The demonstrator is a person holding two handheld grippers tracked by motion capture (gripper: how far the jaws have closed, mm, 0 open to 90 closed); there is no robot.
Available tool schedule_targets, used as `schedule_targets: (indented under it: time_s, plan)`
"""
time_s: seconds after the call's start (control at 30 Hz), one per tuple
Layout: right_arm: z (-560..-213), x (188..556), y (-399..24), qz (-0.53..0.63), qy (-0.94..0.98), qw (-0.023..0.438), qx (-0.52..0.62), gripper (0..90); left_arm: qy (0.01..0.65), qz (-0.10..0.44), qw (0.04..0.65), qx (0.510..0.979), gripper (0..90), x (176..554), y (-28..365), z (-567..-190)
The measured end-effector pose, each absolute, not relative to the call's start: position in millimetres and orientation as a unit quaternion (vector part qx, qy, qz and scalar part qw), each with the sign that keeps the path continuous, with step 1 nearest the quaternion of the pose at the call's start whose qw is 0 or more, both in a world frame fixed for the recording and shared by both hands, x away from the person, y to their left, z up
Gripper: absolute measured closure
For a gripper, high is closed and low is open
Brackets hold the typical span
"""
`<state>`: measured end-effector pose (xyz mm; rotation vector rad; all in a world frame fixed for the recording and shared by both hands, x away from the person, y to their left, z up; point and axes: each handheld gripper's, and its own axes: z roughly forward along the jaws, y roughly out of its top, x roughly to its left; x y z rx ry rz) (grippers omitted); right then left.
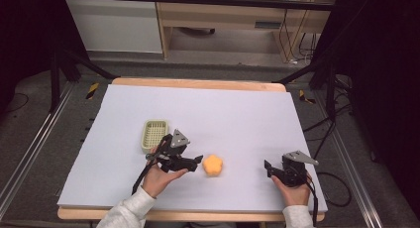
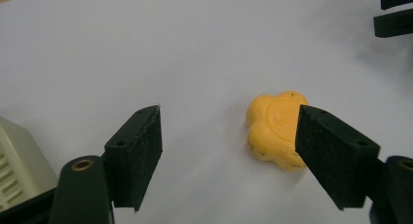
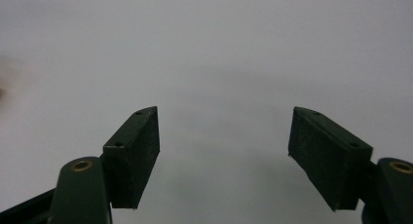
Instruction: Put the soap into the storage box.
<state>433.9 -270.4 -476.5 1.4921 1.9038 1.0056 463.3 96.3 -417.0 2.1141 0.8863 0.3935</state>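
Left gripper point(image 2: 229, 136) jaws wide apart beside a yellow flower-shaped sponge point(image 2: 275, 129), perhaps touching it, right gripper point(image 3: 224, 136) spread, holding nothing, pale basket point(image 1: 154, 135) nearby.

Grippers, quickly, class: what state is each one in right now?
Left gripper: open, holding nothing, yellow flower-shaped piece just ahead.
Right gripper: open, holding nothing.

One yellow flower-shaped sponge point(image 1: 213, 165) sits on the single white-topped table point(image 1: 237, 114), with one pale green basket point(image 1: 154, 135) at the sponge's ten o'clock. Two hand-held grippers work the surface: the left gripper point(image 1: 198, 161) at the sponge's nine o'clock, the right gripper point(image 1: 268, 167) at its three o'clock. Each shows two black jaws.
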Motion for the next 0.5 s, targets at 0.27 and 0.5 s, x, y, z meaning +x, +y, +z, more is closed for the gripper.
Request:
schedule_targets:
  time_s: [0.27,0.5]
  plan:
    - [-477,434,-270,0.372,0.701,0.258,0.551,27.4,0.340,0.147,0.388,0.844,23.1,464,83,-423]
    - [-477,434,-271,0.372,0.701,0.255,0.553,27.5,0.331,0.137,0.376,0.855,21.4,464,72,-427]
